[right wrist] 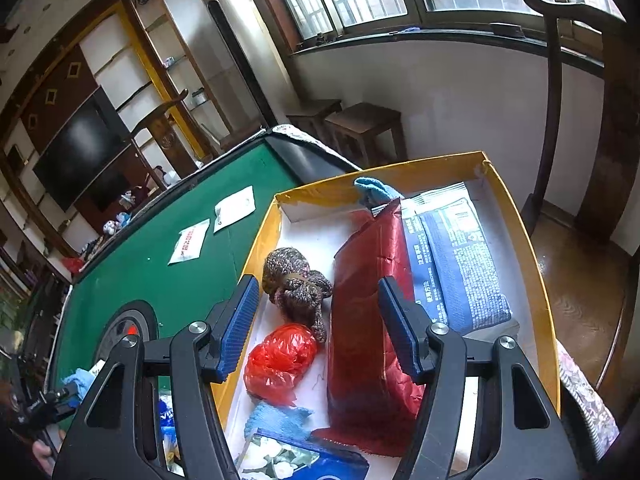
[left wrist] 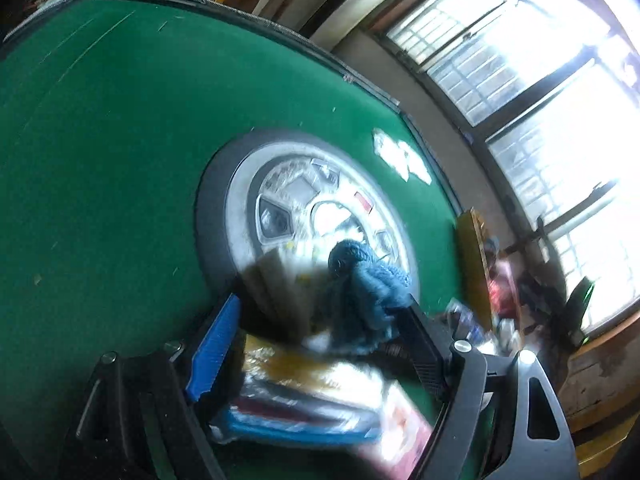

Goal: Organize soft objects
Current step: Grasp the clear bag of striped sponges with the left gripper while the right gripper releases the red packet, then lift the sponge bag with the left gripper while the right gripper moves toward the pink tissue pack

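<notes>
- My left gripper hangs over the green table, close to the round centre panel. Its fingers stand well apart.
- A blue knitted piece lies between those fingers, against the right-hand one. The view is blurred, so I cannot tell whether the pads press on it.
- Below the left gripper I see flat packets in clear wrapping; blur hides what they are.
- My right gripper hovers above the yellow box, which sits at the table edge. Its fingers stand moderately apart and grip nothing.
- Inside the box, a brown knitted bundle lies toward the left wall. A crumpled red plastic bag lies just below it, touching it.
- A dark red folded cloth lies lengthwise down the middle of the box, directly under the right gripper.
- A blue printed packet lies beside the red cloth, toward the right wall.
- A light blue cloth rests at the far wall of the box. Another light blue cloth lies at the near end.
- Two white packets lie on the green table, left of the box and apart from it.
- In the right wrist view, the left gripper shows at the lower left edge with blue fabric at its tip.
</notes>
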